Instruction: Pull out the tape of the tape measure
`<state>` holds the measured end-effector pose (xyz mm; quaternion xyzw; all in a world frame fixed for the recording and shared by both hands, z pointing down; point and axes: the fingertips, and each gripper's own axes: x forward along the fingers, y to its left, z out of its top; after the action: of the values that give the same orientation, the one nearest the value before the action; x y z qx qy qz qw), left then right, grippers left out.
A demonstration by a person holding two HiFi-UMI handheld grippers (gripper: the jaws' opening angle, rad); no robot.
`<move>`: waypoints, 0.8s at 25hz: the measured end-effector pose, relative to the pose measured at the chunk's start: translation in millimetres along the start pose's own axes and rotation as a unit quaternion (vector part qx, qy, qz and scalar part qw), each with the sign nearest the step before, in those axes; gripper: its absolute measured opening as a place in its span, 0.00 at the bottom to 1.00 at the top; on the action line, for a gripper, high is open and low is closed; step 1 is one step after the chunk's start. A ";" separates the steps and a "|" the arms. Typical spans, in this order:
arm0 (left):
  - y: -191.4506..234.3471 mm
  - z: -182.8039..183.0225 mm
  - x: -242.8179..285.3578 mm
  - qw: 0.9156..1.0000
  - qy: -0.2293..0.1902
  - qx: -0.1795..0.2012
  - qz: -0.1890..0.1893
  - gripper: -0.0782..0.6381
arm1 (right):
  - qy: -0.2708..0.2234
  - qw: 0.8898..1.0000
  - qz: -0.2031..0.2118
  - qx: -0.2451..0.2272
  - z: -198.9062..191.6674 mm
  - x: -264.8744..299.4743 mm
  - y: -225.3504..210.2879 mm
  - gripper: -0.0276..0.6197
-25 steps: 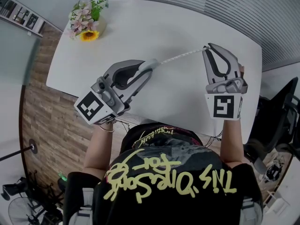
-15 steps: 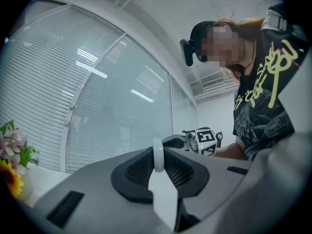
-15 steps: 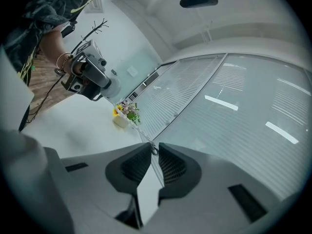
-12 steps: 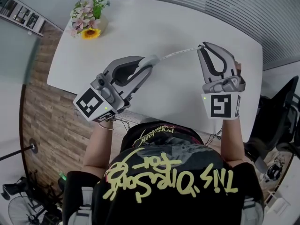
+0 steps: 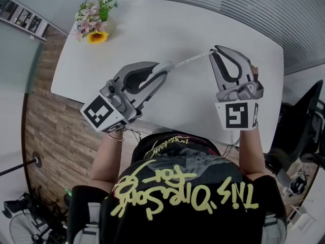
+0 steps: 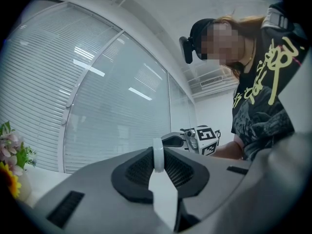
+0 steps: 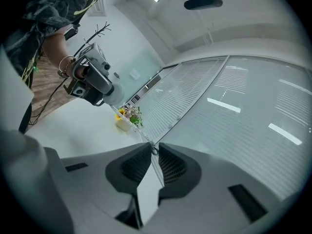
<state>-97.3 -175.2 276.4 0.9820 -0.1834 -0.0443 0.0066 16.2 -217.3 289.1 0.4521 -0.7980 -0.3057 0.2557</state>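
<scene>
In the head view, the left gripper [image 5: 163,70] was held above the white table [image 5: 152,29] with its tips pointing up and to the right. Its own view showed the jaws nearly together, clamping the tape measure case [image 6: 157,156], a thin white disc seen edge-on between the black pads. From that case the tape [image 5: 192,60] ran in a nearly straight pale line up and to the right, clear of the tabletop, to the tips of the right gripper [image 5: 214,53]. That gripper's jaws were likewise pinched shut, on the tape's end, where a small ring or hook showed just past the pads. The tape's long axis therefore ran between the two sets of fingertips, with the case at its left end and the free end at its right. The right hand was the one holding the part that can travel. Drawing out more tape would probably mean moving that hand farther right along the same line while the left hand braced the case. As for writing, the left marker cube [image 5: 99,115] bore only a black-and-white square pattern. The person's black shirt [image 5: 188,197] carried yellow script, upside down from this camera, that seemed to read "This One's for". The right marker cube [image 5: 236,115] showed another square pattern. Any print on the tape was too small to read.
</scene>
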 end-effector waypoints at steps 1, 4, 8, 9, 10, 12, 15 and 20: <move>-0.8 0.2 0.6 1.000 0.000 0.000 0.000 0.18 | 0.001 1.000 0.001 0.001 0.3 -0.7 0.8 0.12; -1.1 1.1 2.1 1.000 -0.004 -0.003 0.001 0.18 | 0.003 1.000 0.006 0.005 0.8 -1.2 4.3 0.12; -3.5 2.0 5.0 1.000 -0.007 -0.003 0.003 0.18 | -0.003 1.000 0.012 0.006 3.2 -1.3 8.6 0.12; -4.5 2.1 5.9 1.000 -0.008 -0.003 0.003 0.18 | -0.005 1.000 0.014 0.006 4.0 -1.5 10.1 0.12; -5.4 2.4 6.8 1.000 -0.008 -0.003 0.004 0.18 | -0.007 1.000 0.016 0.006 5.0 -1.6 11.8 0.12; -6.7 3.4 8.4 1.000 -0.010 -0.002 0.005 0.18 | -0.012 1.000 0.021 0.006 7.7 -1.3 15.4 0.12; -9.4 4.6 10.9 1.000 -0.012 -0.001 0.007 0.18 | -0.019 0.999 0.027 0.006 10.9 -1.9 19.7 0.12; -13.5 5.9 13.0 1.000 -0.016 -0.001 0.013 0.18 | -0.029 0.999 0.035 0.004 16.2 -4.5 23.1 0.12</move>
<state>-80.9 -167.3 269.0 0.9787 -0.1960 -0.0603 0.0054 -5.8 -199.9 294.1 0.4158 -0.8217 -0.3064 0.2409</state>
